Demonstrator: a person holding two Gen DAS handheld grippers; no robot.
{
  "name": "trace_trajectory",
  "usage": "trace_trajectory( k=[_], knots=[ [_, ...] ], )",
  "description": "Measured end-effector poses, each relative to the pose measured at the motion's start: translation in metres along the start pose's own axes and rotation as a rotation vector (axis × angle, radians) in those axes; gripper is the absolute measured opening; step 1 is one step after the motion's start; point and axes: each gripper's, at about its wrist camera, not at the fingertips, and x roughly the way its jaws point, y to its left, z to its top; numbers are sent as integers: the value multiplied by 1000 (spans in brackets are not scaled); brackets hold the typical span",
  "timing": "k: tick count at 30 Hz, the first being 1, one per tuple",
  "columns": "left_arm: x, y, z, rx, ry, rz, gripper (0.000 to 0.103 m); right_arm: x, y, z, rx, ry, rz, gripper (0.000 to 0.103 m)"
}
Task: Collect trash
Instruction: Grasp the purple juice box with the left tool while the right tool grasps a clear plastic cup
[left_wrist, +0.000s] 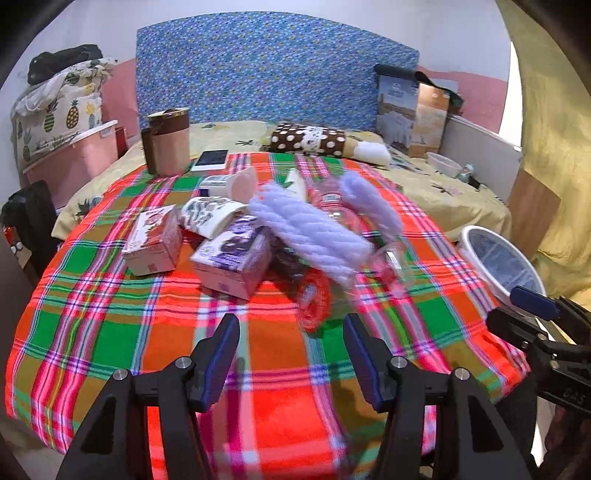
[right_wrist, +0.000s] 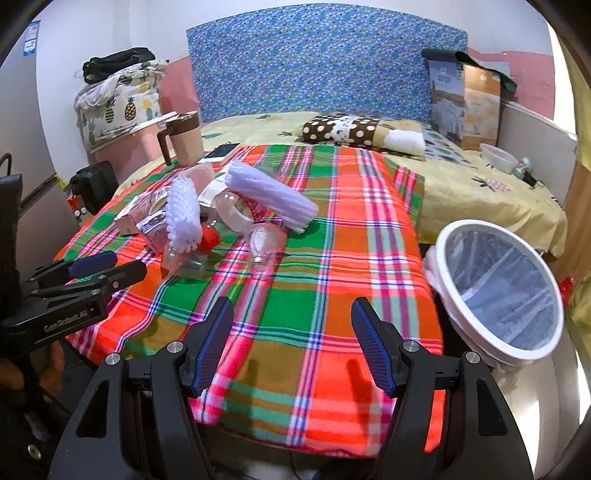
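On the plaid blanket (left_wrist: 258, 350) spread over the bed, the whole trash heap (left_wrist: 258, 236) waits at twelve o'clock. Left tongs (left_wrist: 291, 354) and right tongs (right_wrist: 291, 343) both hang spread, empty. The white-rimmed lined bin (right_wrist: 498, 291), at three o'clock, shows only its liner in the right view; the left view alone shows the small cartons' faces (left_wrist: 232, 258).

left claw (left_wrist: 291, 354) spread, empty | trash pile (left_wrist: 258, 236) ahead on plaid blanket (left_wrist: 110, 332)

bare plaid cloth (right_wrist: 314, 280) ahead, trash heap (left_wrist: 258, 236) beyond
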Motion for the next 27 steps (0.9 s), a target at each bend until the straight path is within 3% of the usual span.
trace_trajectory(
  k=[4, 17, 20, 25, 27],
  knots=[
    [13, 16, 5, -9, -1, 54, 58, 13, 4, 6, -4, 15, 29, 68],
    [54, 54, 33, -23, 21, 40, 58, 52, 12, 20, -3, 70, 69, 65],
    [60, 55, 36, -12, 25, 16, 63, 58, 10, 21, 4, 84, 74, 64],
    [70, 56, 40, 7, 39, -15, 64, 64, 10, 21, 15, 104, 92, 55],
    [75, 55, 42, 16, 52, -24, 64, 66, 10, 21, 15, 110, 97, 47]
  ],
)
